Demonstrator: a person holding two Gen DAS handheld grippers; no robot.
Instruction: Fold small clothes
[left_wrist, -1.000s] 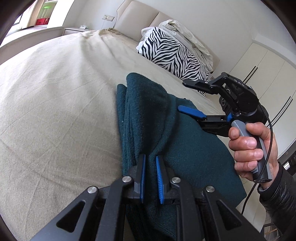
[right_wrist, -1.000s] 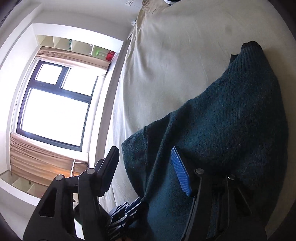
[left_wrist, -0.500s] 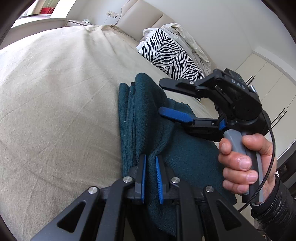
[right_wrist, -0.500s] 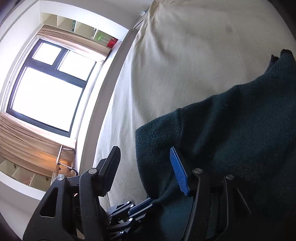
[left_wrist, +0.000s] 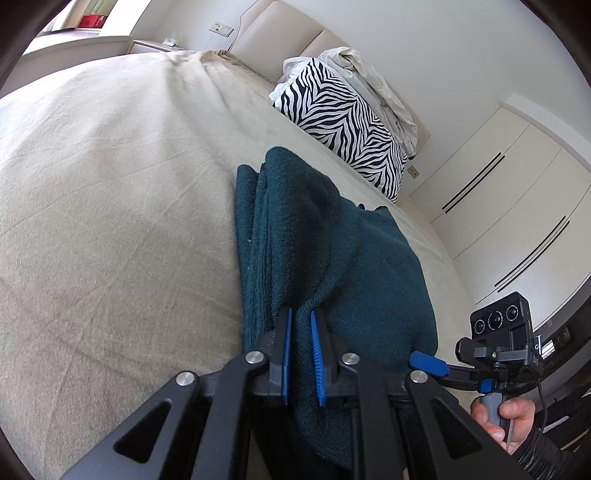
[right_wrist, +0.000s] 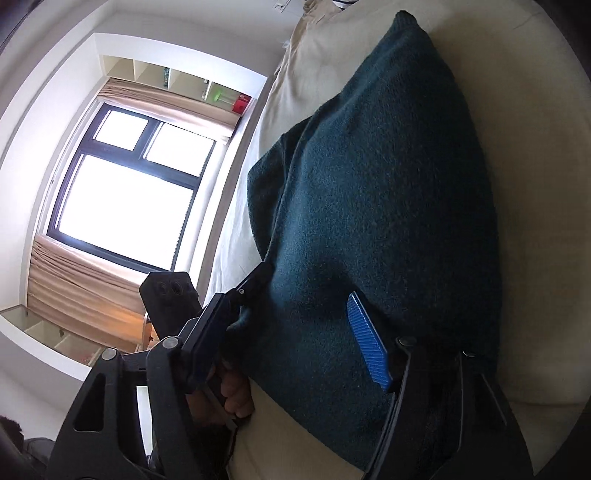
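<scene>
A dark teal knitted garment (left_wrist: 325, 243) lies folded in layers on the beige bed (left_wrist: 110, 206). My left gripper (left_wrist: 300, 325) is shut on a ridge of its near edge, blue pads pinching the fabric. My right gripper (left_wrist: 428, 363) shows at the garment's near right corner in the left wrist view, jaws wide apart. In the right wrist view the garment (right_wrist: 388, 184) fills the space in front of my right gripper (right_wrist: 295, 306), which is open, with the near edge of the knit lying between its blue pad (right_wrist: 367, 343) and its black finger (right_wrist: 236, 295). The left gripper's body (right_wrist: 170, 299) is beside it.
A zebra-print pillow (left_wrist: 343, 122) and crumpled pale bedding (left_wrist: 373, 74) lie at the headboard. White wardrobe doors (left_wrist: 517, 206) stand to the right. A window (right_wrist: 122, 192) with curtains and shelving is beyond the bed. The bed's near edge is just below the grippers.
My right gripper has dropped from above the garment's middle down to its near right corner, still open. My left gripper has kept its pinch on the fabric.
</scene>
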